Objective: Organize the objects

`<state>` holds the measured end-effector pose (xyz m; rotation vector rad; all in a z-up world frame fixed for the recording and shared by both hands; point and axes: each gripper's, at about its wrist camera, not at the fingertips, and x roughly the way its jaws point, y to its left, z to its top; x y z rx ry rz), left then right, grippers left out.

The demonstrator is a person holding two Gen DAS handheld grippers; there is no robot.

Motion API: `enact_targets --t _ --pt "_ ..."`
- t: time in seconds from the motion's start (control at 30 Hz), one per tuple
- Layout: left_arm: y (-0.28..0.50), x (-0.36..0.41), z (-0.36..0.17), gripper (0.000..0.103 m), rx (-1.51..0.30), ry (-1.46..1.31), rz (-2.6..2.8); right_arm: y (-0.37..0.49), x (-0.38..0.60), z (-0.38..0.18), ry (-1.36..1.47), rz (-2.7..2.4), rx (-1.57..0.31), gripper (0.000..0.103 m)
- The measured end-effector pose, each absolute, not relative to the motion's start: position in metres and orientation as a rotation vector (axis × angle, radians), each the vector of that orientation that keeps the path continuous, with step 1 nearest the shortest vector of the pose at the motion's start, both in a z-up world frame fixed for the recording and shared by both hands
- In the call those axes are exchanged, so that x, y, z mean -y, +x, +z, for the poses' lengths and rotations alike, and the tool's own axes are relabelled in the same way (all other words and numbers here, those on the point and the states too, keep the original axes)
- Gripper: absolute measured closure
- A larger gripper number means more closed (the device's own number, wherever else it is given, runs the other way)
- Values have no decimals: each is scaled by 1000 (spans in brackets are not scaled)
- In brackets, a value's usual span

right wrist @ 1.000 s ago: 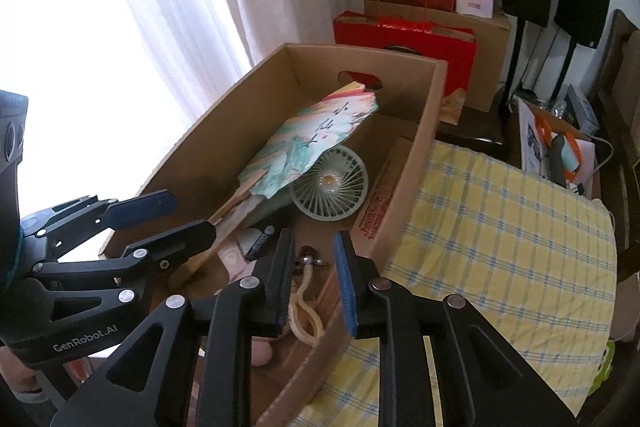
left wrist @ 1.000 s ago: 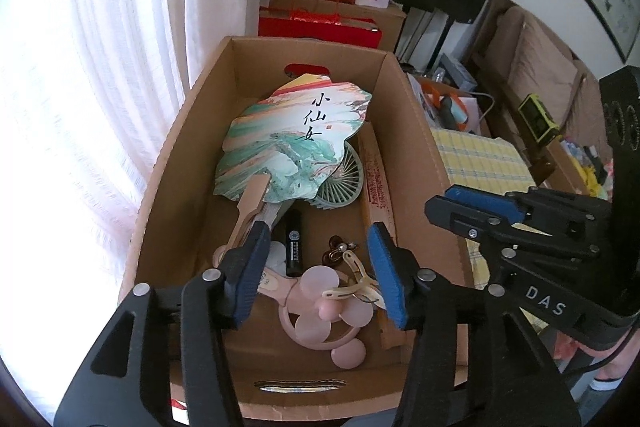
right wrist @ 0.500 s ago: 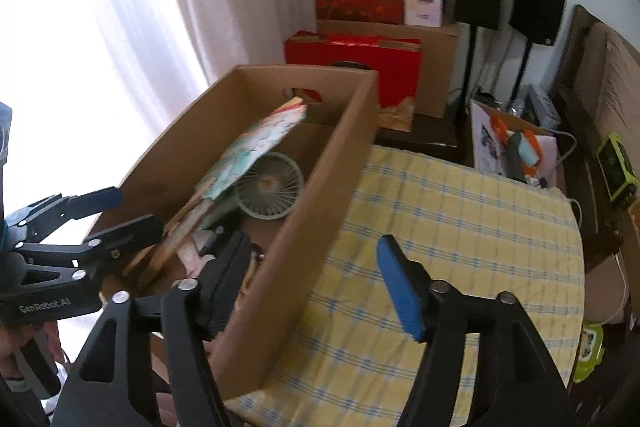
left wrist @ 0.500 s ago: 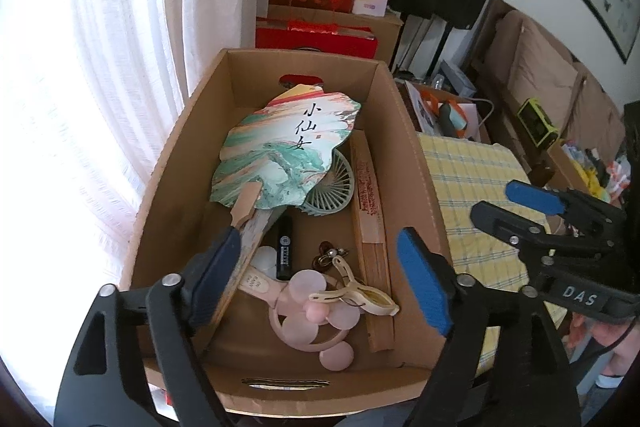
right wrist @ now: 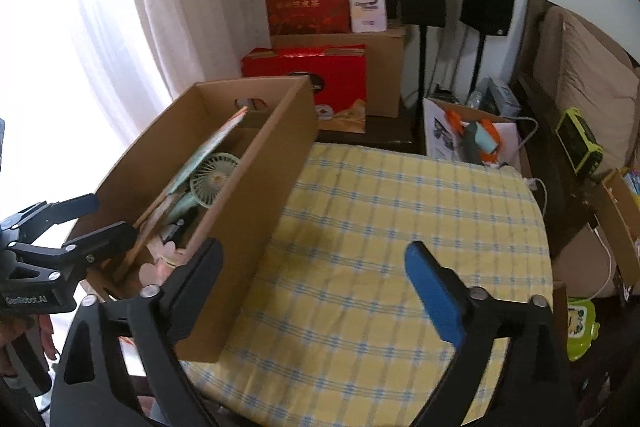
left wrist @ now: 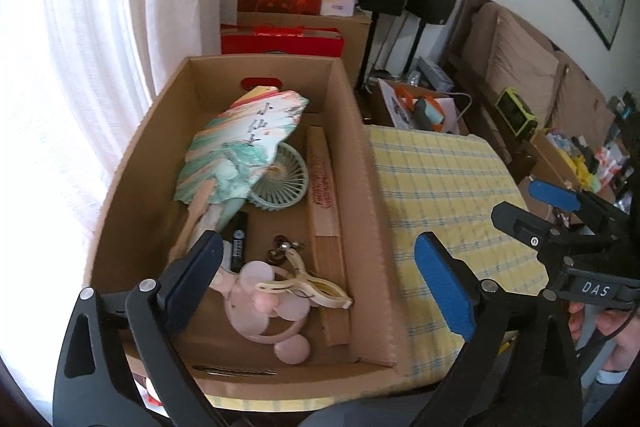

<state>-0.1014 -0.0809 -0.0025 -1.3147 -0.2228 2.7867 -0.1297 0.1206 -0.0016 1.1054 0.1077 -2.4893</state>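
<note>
Over the last second both claws have spread wide and drawn back: the left claw (left wrist: 320,277), which sat narrowed low over the things in the cardboard box (left wrist: 362,211), now gapes empty at the bottom of its frame, and the right claw (right wrist: 314,291), nearly shut before, has swung off to hang open over the yellow checked table (right wrist: 400,227). The painted fan (left wrist: 244,147), green fan (left wrist: 282,181) and pink fan (left wrist: 266,307) lie in the box at centre left, so the sorting looks finished or between items.
</note>
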Motion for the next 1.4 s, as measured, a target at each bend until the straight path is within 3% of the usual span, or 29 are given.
enact_targets --t 0.3,0.77,1.4 --pt "-88 50 -1 0 169 -1293 2787 -108 -154 -1 1093 -2566 -88 0" --pt "-50 28 -2 0 252 -1240 2833 -59 -194 1 1042 -2631 -55 0" --pt "-2 6 0 0 180 -1200 2871 -3 -212 11 954 -2720 -92 0"
